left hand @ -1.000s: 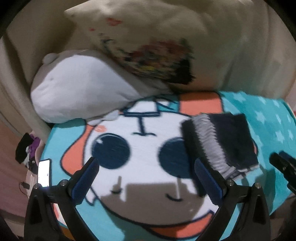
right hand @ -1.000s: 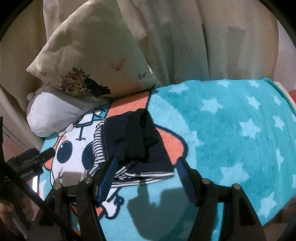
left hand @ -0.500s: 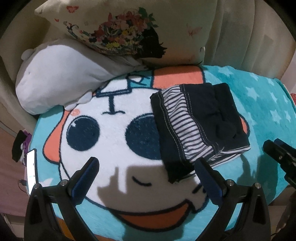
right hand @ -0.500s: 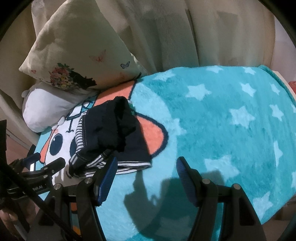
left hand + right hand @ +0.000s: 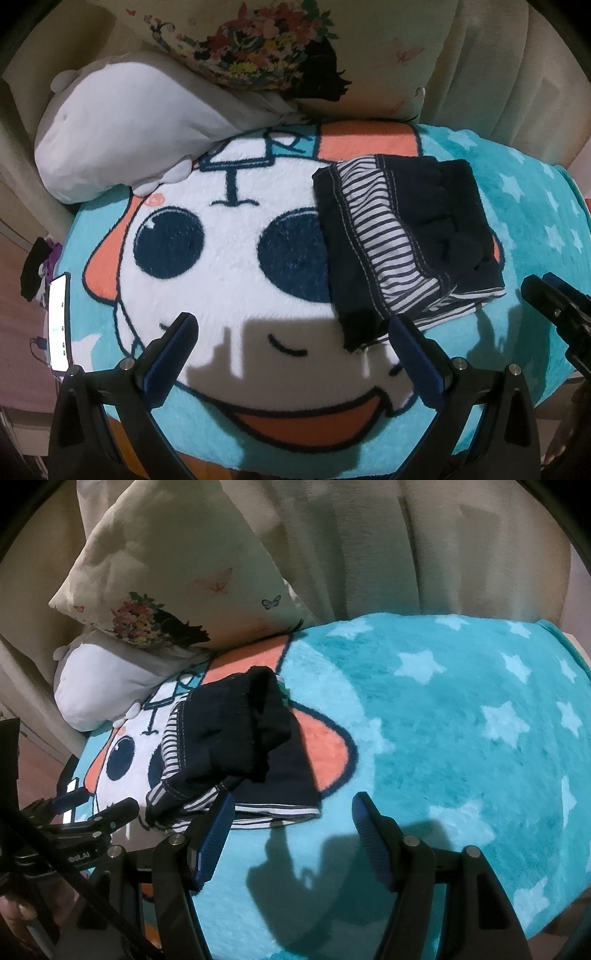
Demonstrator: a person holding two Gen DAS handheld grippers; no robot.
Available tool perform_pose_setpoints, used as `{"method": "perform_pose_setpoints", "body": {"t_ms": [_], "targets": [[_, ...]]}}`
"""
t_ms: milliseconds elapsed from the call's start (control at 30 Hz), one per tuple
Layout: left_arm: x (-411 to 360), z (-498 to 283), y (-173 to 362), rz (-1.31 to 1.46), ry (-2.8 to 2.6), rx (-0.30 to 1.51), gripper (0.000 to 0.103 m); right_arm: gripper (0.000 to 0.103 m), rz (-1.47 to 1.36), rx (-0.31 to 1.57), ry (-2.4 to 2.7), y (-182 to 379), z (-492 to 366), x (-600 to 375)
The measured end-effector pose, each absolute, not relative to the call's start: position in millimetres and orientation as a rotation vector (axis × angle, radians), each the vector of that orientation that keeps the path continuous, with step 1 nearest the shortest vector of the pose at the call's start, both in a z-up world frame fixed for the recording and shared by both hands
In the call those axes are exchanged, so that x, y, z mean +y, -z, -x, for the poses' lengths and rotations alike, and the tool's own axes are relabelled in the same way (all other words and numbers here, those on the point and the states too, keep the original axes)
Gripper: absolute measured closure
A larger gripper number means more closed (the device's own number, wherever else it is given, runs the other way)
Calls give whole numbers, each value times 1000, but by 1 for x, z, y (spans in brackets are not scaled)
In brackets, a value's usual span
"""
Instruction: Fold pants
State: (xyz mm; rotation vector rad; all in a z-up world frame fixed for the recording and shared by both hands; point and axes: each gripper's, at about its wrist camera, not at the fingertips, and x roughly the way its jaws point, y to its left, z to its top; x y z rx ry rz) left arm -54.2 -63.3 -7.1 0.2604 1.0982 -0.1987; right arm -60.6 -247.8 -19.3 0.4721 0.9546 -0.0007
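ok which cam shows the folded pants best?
Left wrist: the folded pants lie nearly top-down, whole outline and striped lining visible. Right wrist sees them obliquely, the near edge partly behind a hand-held gripper finger.

Bare starred blanket (image 5: 461,738) right of pants (image 5: 402,236) (pillows (image 5: 155,122) crowding behind)

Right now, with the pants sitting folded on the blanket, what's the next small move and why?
Probably pull both grippers back. The pants lie in a compact folded bundle on the blanket, and the left gripper and right gripper are open and empty. At most, the loose dark corner nearest the left gripper could be tucked in first.
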Motion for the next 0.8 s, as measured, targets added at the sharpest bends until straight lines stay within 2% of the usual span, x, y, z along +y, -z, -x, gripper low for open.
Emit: {"method": "perform_pose_setpoints", "body": {"t_ms": [800], "targets": [[-45,35,17,-198,185,1141,0,32,-468,963,9,23,50,-241]]}}
